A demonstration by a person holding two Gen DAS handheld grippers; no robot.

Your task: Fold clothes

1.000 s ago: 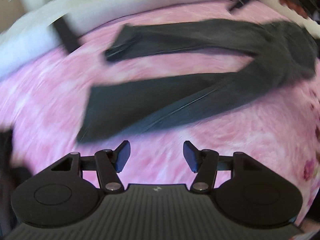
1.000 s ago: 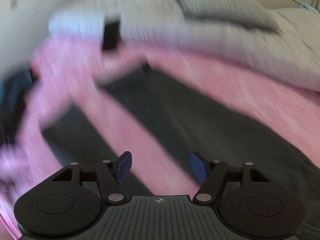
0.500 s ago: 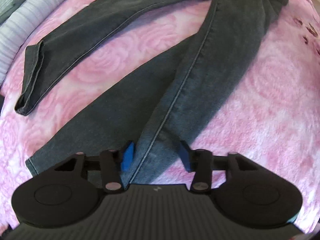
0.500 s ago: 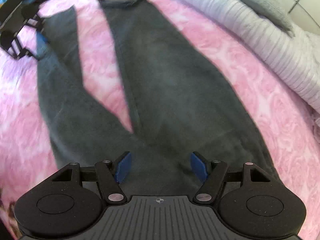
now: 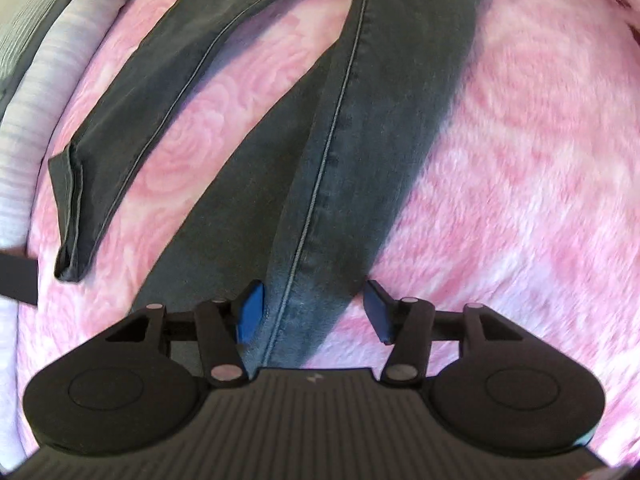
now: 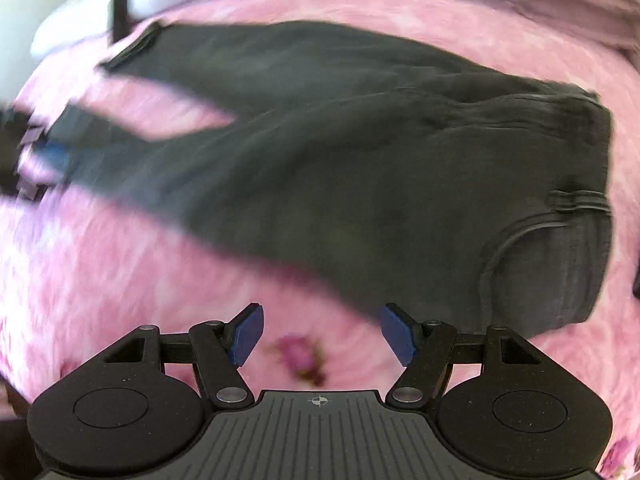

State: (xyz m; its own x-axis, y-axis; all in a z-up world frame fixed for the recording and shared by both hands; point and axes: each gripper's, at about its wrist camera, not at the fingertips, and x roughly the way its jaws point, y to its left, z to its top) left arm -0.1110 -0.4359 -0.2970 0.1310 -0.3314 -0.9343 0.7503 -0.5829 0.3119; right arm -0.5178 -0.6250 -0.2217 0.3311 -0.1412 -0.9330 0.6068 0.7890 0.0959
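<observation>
Dark jeans lie spread on a pink bed, both tools poised wide and empty.

The left tool (image 5: 312, 308) straddles the lower end of one leg of the dark grey jeans (image 5: 328, 152), jaws apart and gripping nothing; the right tool (image 6: 320, 334) gapes over the pink rose-print blanket (image 6: 120, 272) just short of the waistband and hip pocket (image 6: 552, 264). The legs splay apart toward the grey striped bedding (image 5: 44, 64) at the bed's far edge. Closing now, the left tool might pinch only one denim layer or snag blanket pile; the right tool, off the fabric, could well close on blanket alone and skew the fold.
</observation>
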